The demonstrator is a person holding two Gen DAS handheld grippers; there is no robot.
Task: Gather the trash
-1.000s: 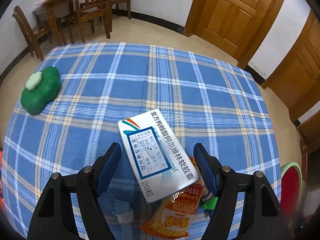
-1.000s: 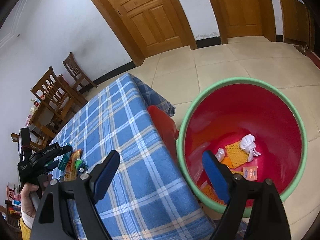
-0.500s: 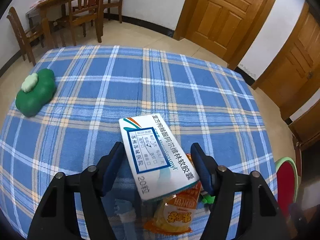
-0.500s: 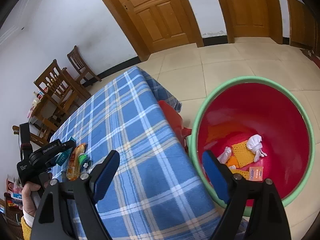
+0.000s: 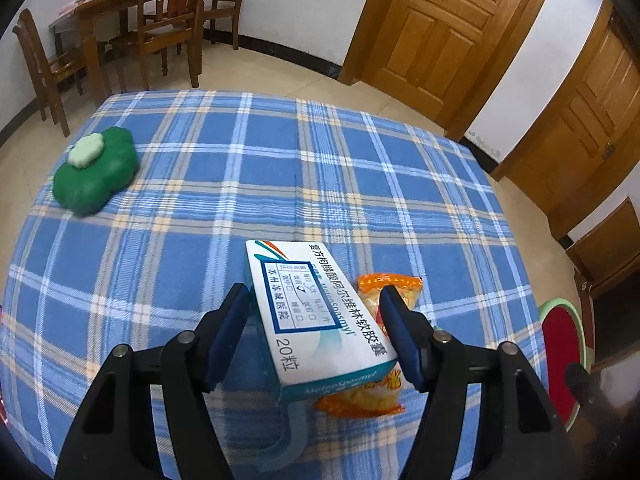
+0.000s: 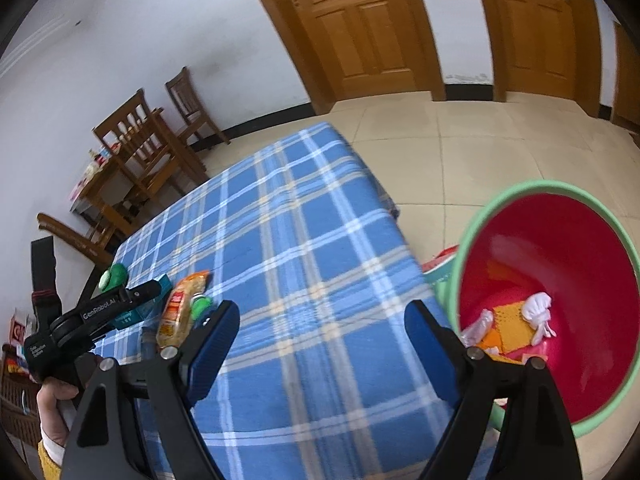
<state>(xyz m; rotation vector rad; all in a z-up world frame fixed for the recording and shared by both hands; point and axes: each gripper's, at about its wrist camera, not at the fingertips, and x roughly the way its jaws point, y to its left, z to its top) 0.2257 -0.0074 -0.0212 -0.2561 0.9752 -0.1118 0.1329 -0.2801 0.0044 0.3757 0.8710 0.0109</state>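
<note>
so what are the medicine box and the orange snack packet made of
Medicine box: looks like thin printed cardboard with a slight sheen, given its crisp folded edges and flat faces. Orange snack packet: probably glossy plastic film, given its crimped end seal and wrinkled surface.

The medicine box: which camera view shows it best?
The left wrist view: the medicine box fills the space between the left gripper's fingers, print readable. The right wrist view shows only a teal sliver of it behind that gripper.

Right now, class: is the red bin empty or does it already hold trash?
Not empty. The red bin holds white crumpled pieces and an orange wrapper at its bottom.
</note>
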